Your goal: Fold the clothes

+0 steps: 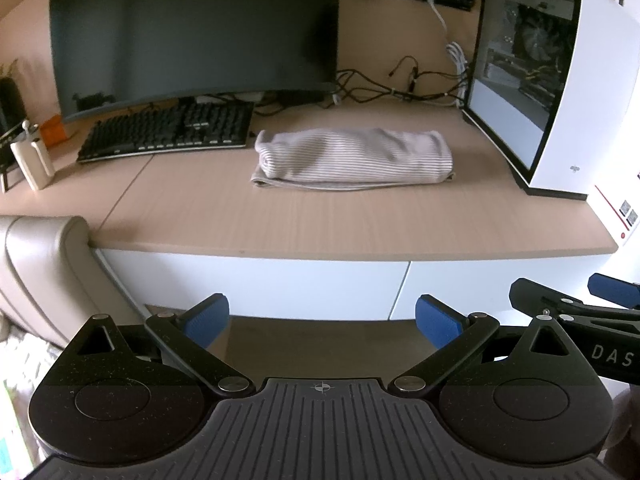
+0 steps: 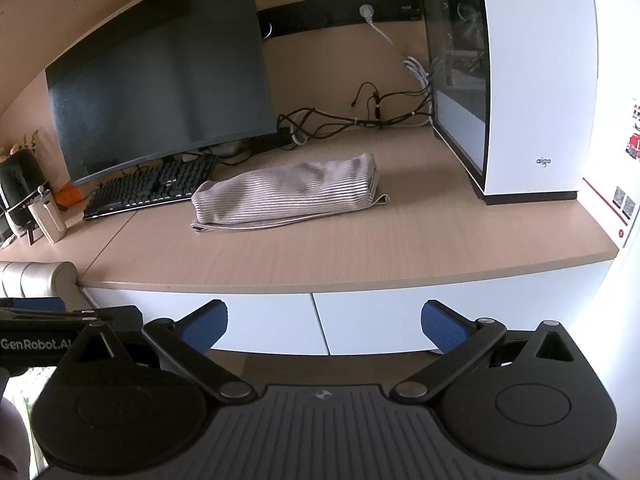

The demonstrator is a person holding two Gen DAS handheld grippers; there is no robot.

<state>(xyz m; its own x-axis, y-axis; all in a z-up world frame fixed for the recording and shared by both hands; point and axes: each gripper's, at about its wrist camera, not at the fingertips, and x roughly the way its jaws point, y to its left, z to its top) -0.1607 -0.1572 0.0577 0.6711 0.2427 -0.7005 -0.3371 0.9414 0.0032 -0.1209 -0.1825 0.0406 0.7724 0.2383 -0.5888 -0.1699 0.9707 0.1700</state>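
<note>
The striped cloth (image 1: 354,160) lies bundled at the frame's middle on the desk (image 1: 280,220); it looks soft, light and floppy, best pinched at its lower hem. Left gripper (image 1: 322,326) and right gripper (image 2: 324,328) both hang empty, fingers apart, near the bottom of their frames

Home office desk (image 1: 360,216), curved monitor (image 1: 192,36), keyboard (image 1: 168,132), white PC tower (image 1: 560,80)

Striped garment (image 1: 354,160) folded on desk (image 1: 360,220) (left gripper (image 1: 322,326) spread).

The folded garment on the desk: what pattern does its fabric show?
Fine grey-and-white stripes on the folded garment, clearest in the right wrist view.
</note>
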